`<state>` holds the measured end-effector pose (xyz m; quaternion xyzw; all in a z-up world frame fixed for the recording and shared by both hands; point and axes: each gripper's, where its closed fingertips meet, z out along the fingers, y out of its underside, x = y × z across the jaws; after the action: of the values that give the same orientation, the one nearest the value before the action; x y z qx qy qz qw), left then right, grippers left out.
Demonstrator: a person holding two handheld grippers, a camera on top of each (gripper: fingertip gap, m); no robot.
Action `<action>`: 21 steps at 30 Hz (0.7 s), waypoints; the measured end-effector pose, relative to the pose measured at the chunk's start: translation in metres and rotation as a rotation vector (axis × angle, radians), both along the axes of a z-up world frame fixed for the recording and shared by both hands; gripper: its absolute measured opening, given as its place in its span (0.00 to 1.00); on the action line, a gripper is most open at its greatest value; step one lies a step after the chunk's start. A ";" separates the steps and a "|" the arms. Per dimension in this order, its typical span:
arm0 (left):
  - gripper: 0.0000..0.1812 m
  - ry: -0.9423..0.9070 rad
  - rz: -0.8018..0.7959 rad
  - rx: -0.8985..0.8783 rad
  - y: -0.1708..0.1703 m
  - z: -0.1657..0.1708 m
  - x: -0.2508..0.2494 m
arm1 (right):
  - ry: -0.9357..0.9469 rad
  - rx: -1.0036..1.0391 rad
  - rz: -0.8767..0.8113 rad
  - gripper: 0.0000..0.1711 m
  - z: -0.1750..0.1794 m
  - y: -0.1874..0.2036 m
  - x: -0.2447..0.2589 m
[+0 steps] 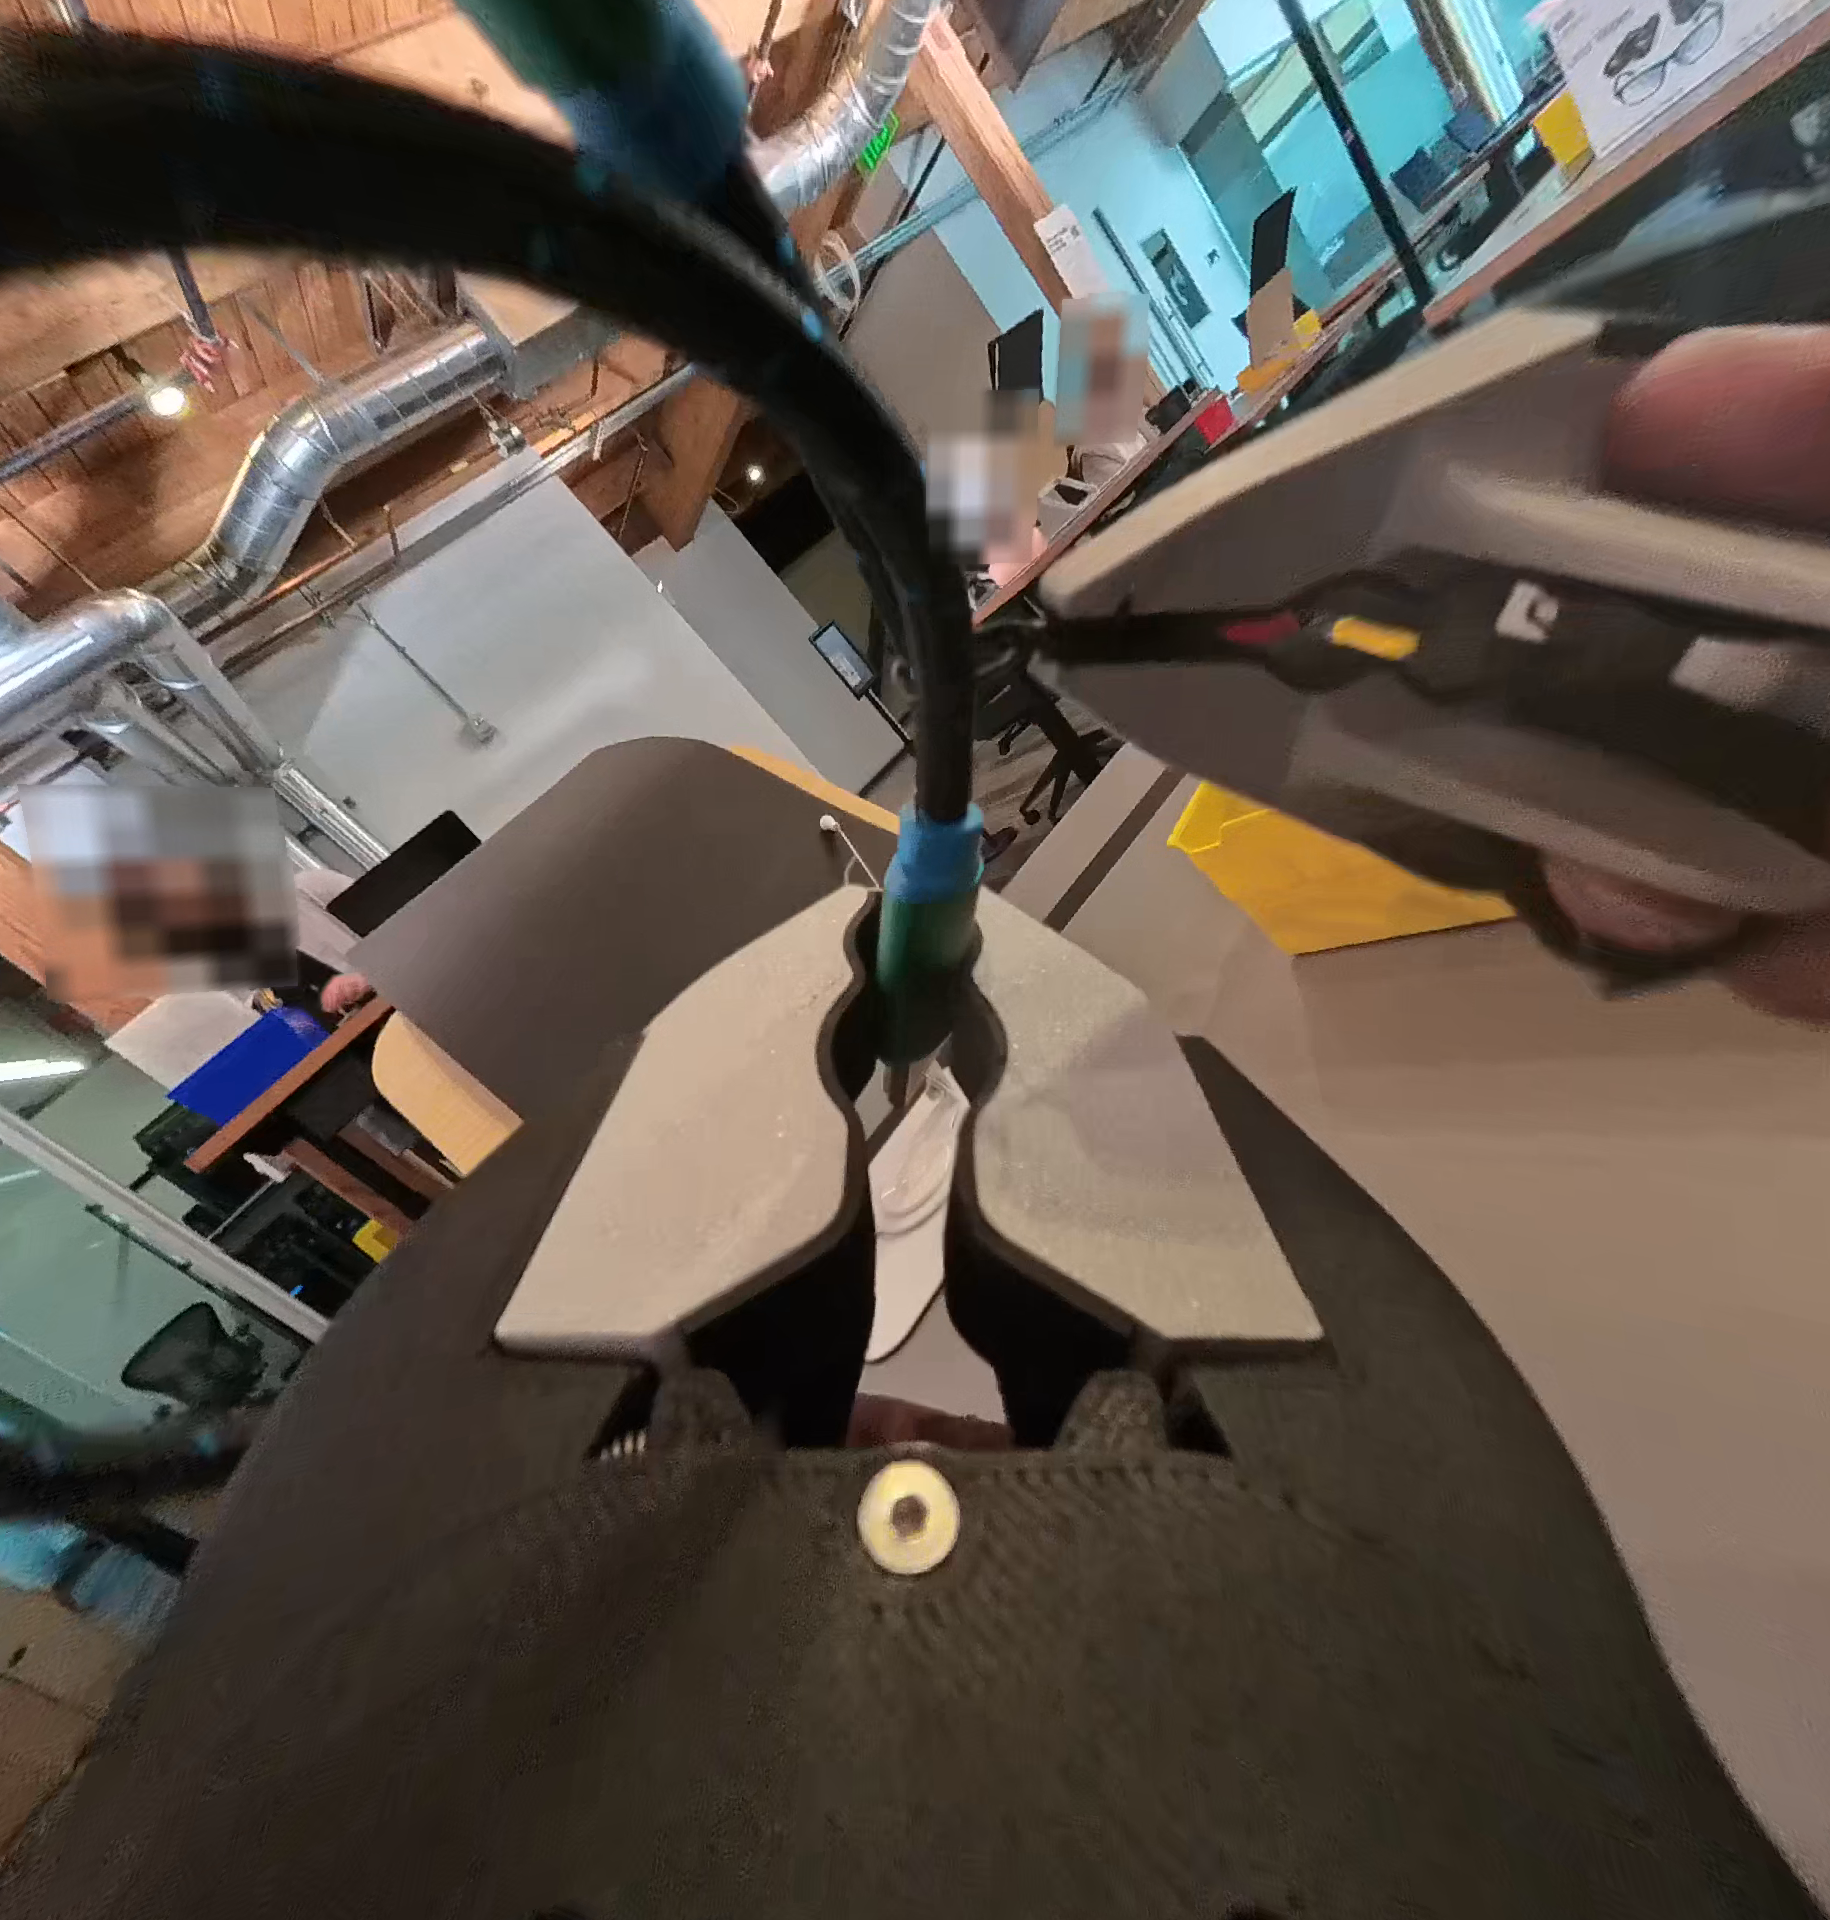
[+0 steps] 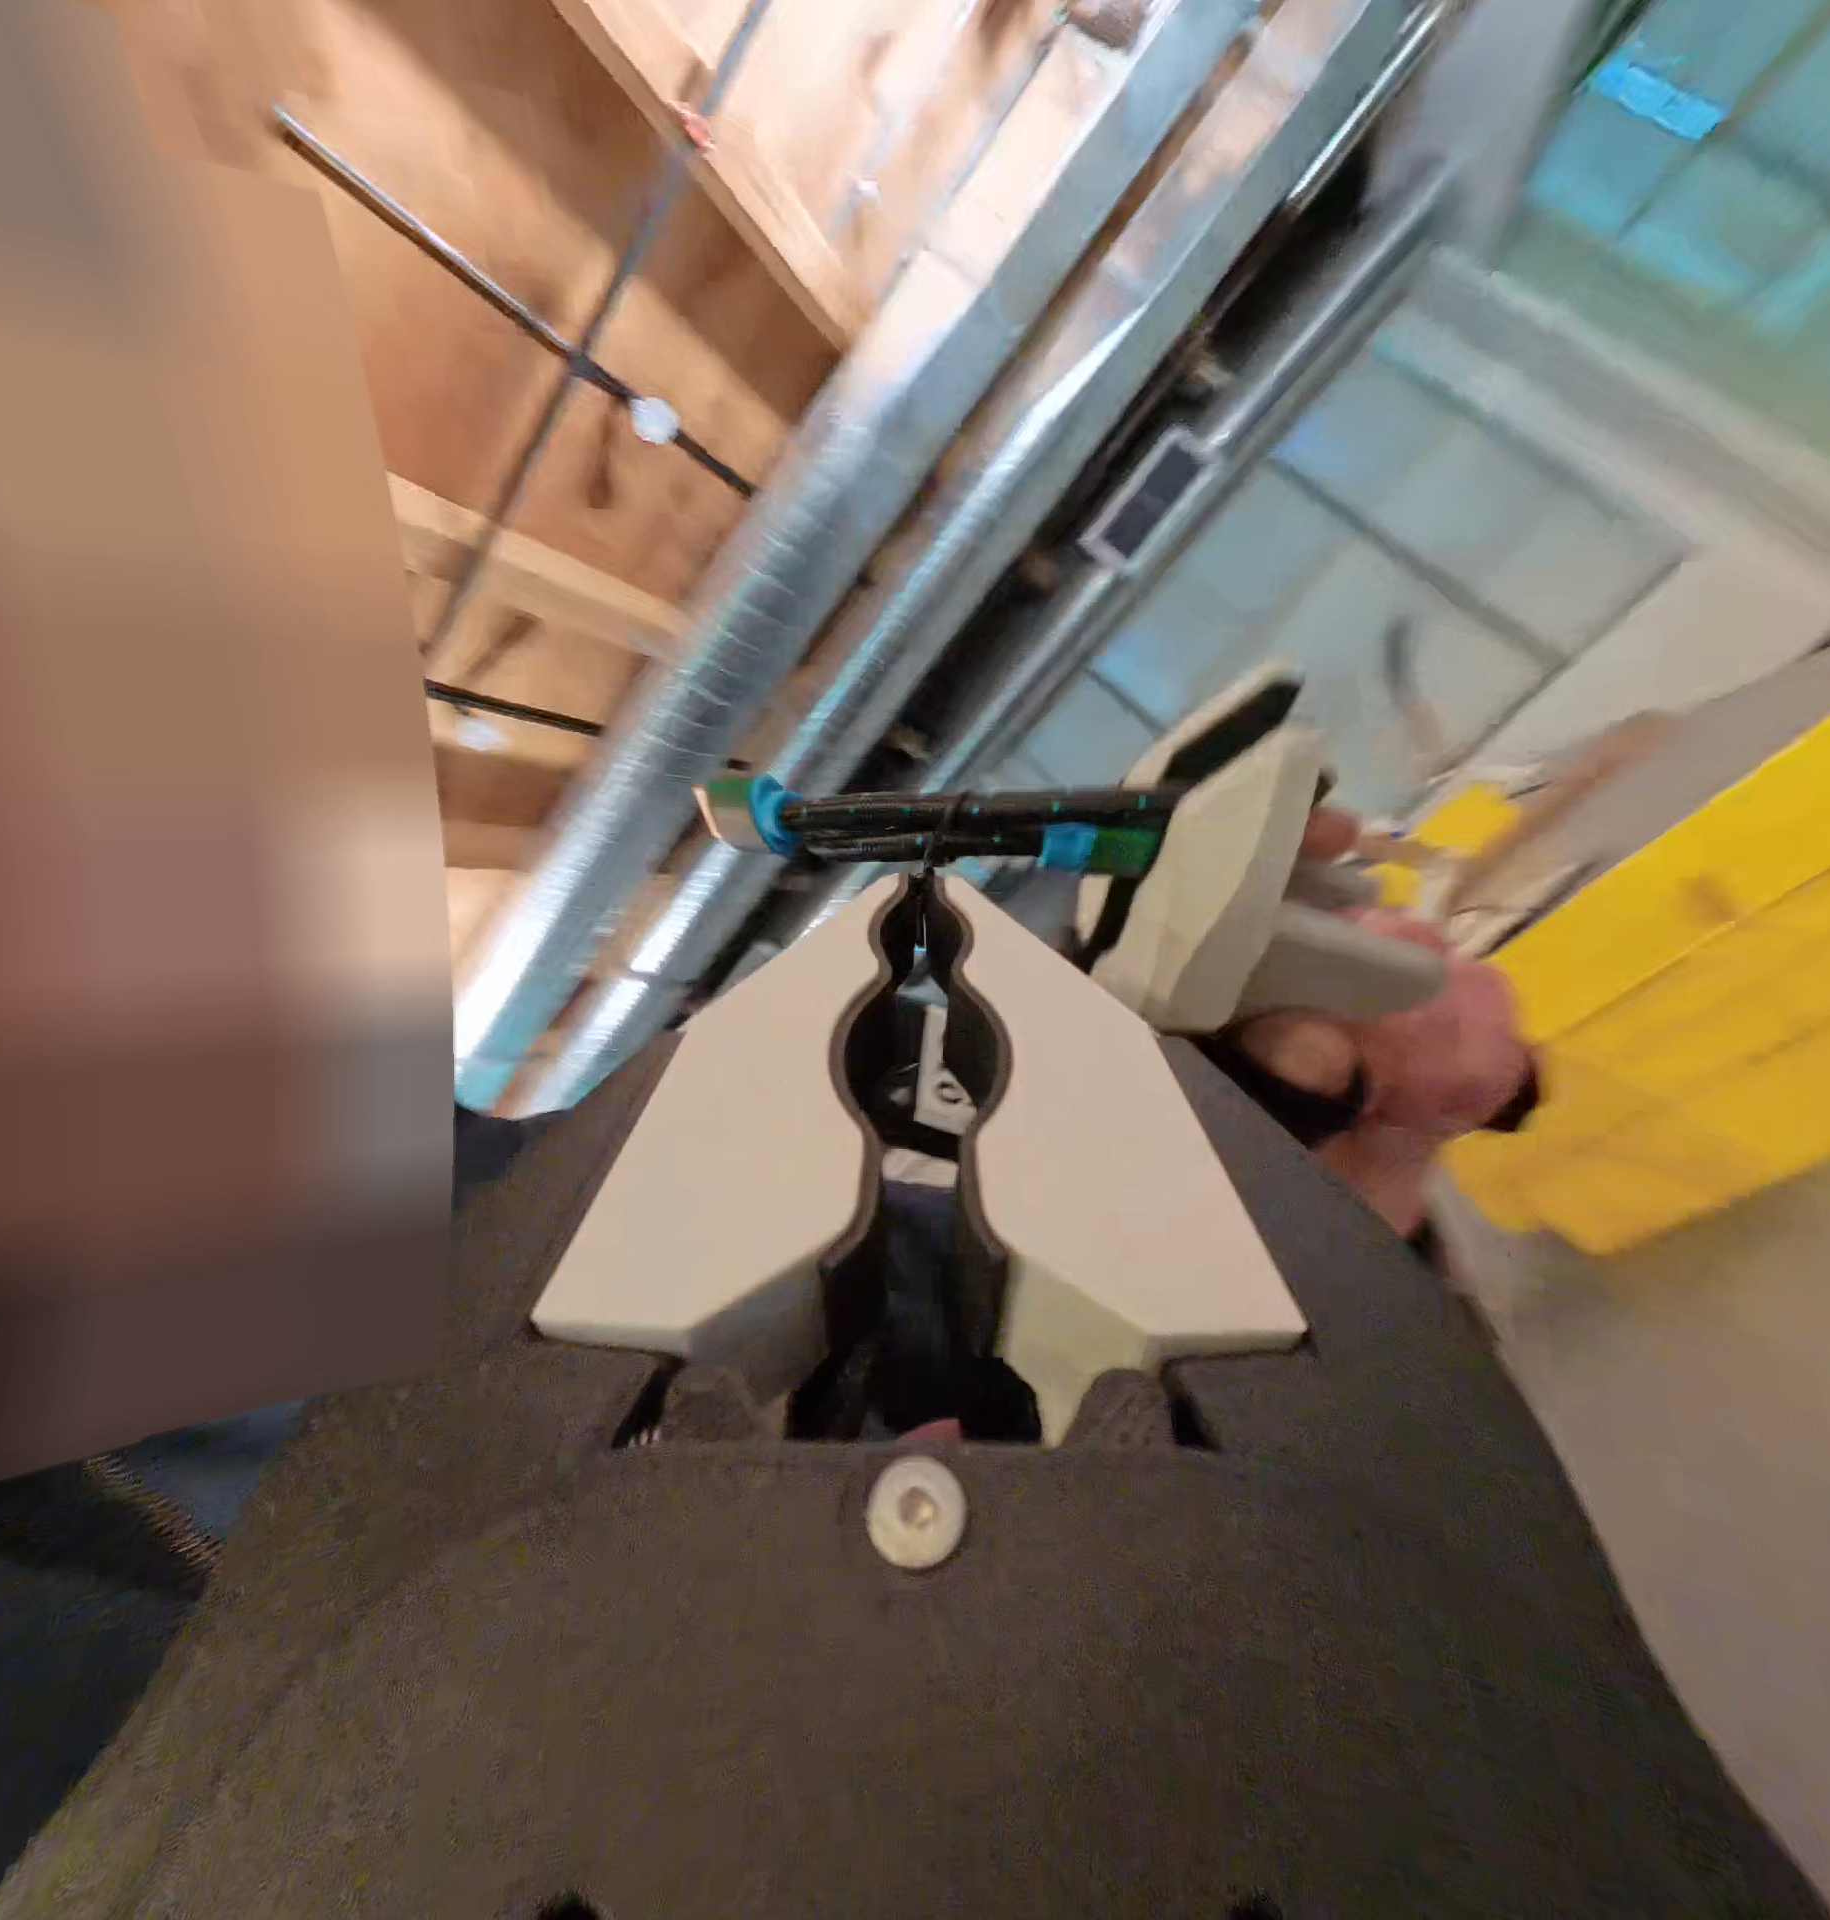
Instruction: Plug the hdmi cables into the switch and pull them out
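My left gripper (image 1: pixel 916 940) is shut on the green, blue-taped plug (image 1: pixel 930 914) of a black HDMI cable (image 1: pixel 682 239), which loops up and over the top of the left wrist view. My right gripper (image 2: pixel 926 896) is shut on a thin black tie (image 2: pixel 930 868) wrapped around the folded cable bundle (image 2: pixel 952 816). The bundle lies crosswise just beyond its tips. The free plug (image 2: pixel 729 816) sticks out to the left. The left gripper (image 2: pixel 1176 831), held by a hand, grips the other plug on the right. The right gripper also shows in the left wrist view (image 1: pixel 1056 623). No switch is in view.
A black table top (image 1: pixel 599 883) lies below my left gripper, with a white object (image 1: pixel 916 1174) seen between its fingers. A yellow bin (image 1: pixel 1295 883) stands to the right and also shows in the right wrist view (image 2: pixel 1669 987). Desks and people are farther back.
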<state>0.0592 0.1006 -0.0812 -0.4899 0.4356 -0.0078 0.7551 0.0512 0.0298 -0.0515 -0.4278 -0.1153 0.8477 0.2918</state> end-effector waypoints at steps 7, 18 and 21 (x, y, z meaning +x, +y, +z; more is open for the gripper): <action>0.04 0.024 0.014 -0.081 0.006 -0.017 0.002 | -0.359 0.291 -0.350 0.13 -0.022 0.014 -0.002; 0.04 0.016 0.030 -0.134 0.009 -0.017 0.002 | -1.017 1.121 -0.966 0.10 -0.017 0.010 -0.006; 0.04 0.015 0.028 -0.138 0.009 -0.018 0.002 | -1.075 1.148 -1.010 0.07 -0.017 0.014 -0.005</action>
<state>0.0608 0.1093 -0.0987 -0.5469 0.4330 -0.0235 0.7161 0.0467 0.0434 -0.0682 -0.5523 -0.4362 0.1222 0.6998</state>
